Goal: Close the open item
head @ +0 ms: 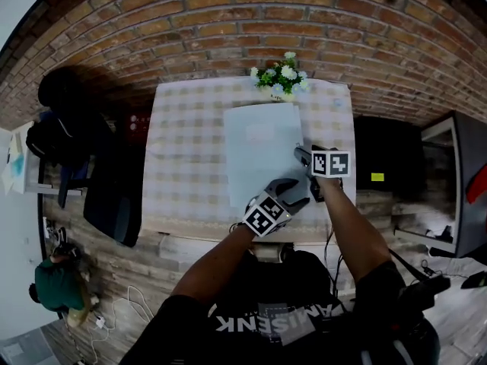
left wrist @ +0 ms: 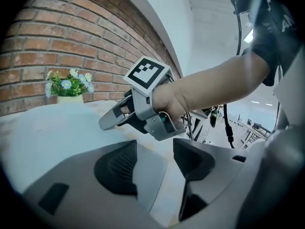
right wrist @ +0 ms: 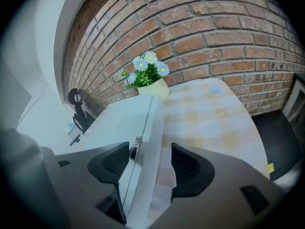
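The right gripper (right wrist: 150,163) is released, its jaws apart. The right edge of the pale laptop (right wrist: 119,123) runs between them, lid down on the base with only a thin seam showing. The left gripper (left wrist: 155,161) is also released and empty, just behind the right one, over the laptop's near corner. Far ahead of both grippers, a flower pot (head: 280,78) stands on the checked table (head: 183,166).

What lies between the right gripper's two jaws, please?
The long edge of the white flat case, with its small metal clasp, runs between the jaws of the open right gripper. The right gripper view shows it.
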